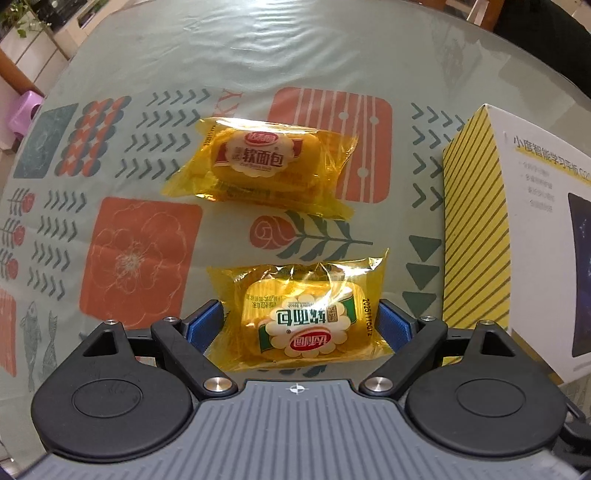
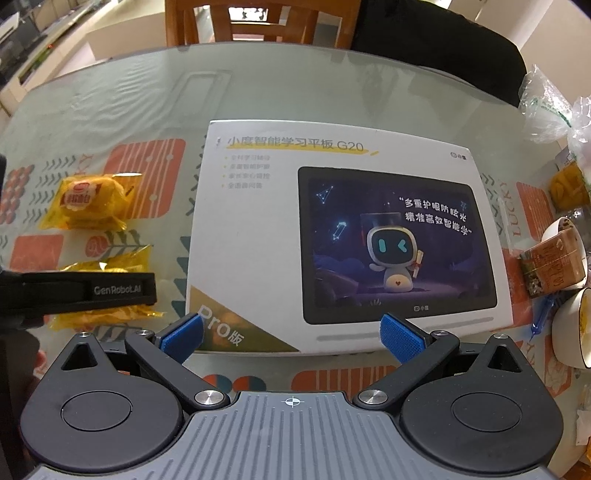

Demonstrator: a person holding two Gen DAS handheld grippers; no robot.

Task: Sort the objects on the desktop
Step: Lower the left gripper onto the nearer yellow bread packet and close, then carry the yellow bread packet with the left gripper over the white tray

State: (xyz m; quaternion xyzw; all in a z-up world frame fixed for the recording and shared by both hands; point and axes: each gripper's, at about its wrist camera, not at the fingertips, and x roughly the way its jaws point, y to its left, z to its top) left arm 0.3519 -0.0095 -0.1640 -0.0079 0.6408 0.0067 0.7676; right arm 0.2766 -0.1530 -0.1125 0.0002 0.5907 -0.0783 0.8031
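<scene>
Two yellow-wrapped soft bread packets lie on the patterned table. The near packet (image 1: 303,317) sits between the blue pads of my left gripper (image 1: 301,325); the jaws stand wide and I see no squeeze on it. The far packet (image 1: 258,162) lies beyond it. A white tablet box (image 2: 343,236) lies flat to the right; its yellow striped side (image 1: 476,225) shows in the left wrist view. My right gripper (image 2: 291,336) is open and empty over the box's near edge. The right wrist view shows both packets, far (image 2: 88,201) and near (image 2: 110,266), with the left gripper's finger (image 2: 85,288) across the near one.
Bowls (image 2: 569,332), a snack carton (image 2: 550,262) and plastic bags (image 2: 550,107) crowd the table's right edge. A wooden chair (image 2: 258,22) stands beyond the far edge. A purple stool (image 1: 24,110) is off the table at left.
</scene>
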